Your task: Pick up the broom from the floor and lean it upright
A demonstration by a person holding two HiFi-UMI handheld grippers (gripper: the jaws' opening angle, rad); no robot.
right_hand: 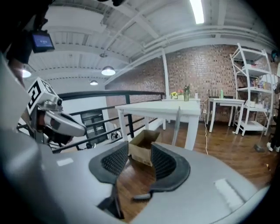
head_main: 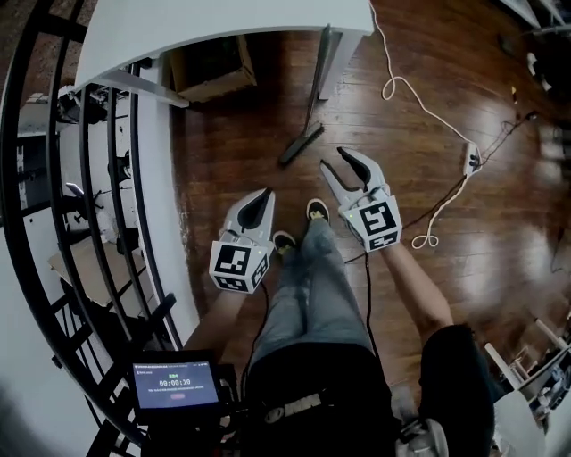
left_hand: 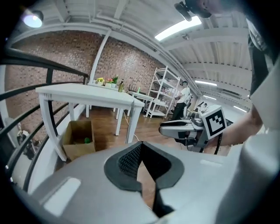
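Observation:
The broom (head_main: 302,145) stands tilted on the wood floor, its dark head down and its grey handle resting against the white table (head_main: 223,22). In the right gripper view the broom handle (right_hand: 176,127) leans on the table edge. My right gripper (head_main: 333,157) hangs just right of the broom head, open and empty; in its own view the right gripper (right_hand: 140,148) has only floor and a box showing between its pads. My left gripper (head_main: 259,198) is lower left of the broom, well apart from it, its tips (left_hand: 139,146) together with nothing in them.
A cardboard box (head_main: 212,67) sits under the table. A black railing (head_main: 89,178) curves along the left. A white cord and power strip (head_main: 470,159) lie on the floor to the right. The person's shoes (head_main: 317,211) are between the grippers. White shelving (right_hand: 256,87) stands far right.

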